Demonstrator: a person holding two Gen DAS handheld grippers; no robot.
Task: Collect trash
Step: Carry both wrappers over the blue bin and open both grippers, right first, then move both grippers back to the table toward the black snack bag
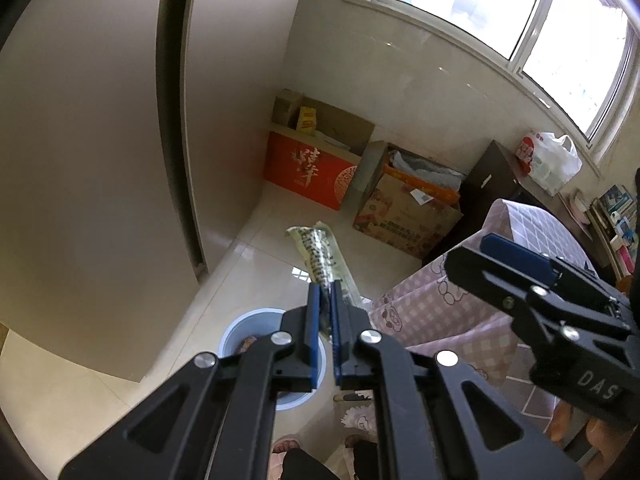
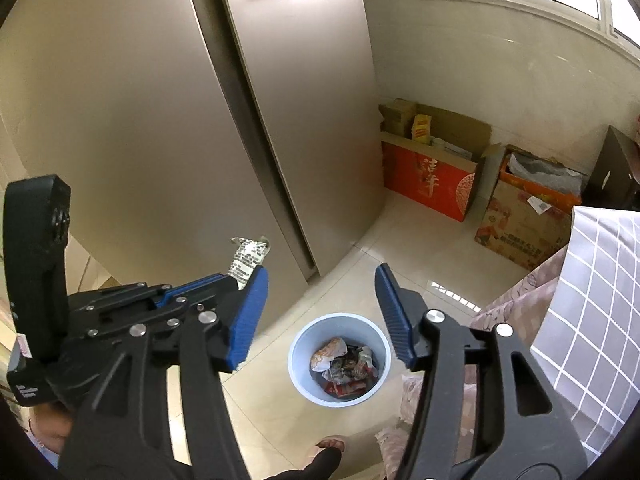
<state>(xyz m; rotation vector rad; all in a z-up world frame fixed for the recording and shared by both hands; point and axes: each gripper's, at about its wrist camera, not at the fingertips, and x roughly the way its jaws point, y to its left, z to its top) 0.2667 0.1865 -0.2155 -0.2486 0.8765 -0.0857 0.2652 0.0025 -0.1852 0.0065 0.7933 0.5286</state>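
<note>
My left gripper is shut on a crumpled printed wrapper, which sticks up past the blue pads. It hangs above a light blue trash bin on the floor, half hidden behind the fingers. In the right wrist view the same bin shows fully, with several crumpled wrappers inside. My right gripper stands open above the bin with nothing between its pads. The left gripper with its wrapper shows at that view's left.
A beige sliding wardrobe door stands left of the bin. A red box and other cardboard boxes line the far wall. A pink patterned bed cover and checked cloth lie at right. A person's foot is near the bin.
</note>
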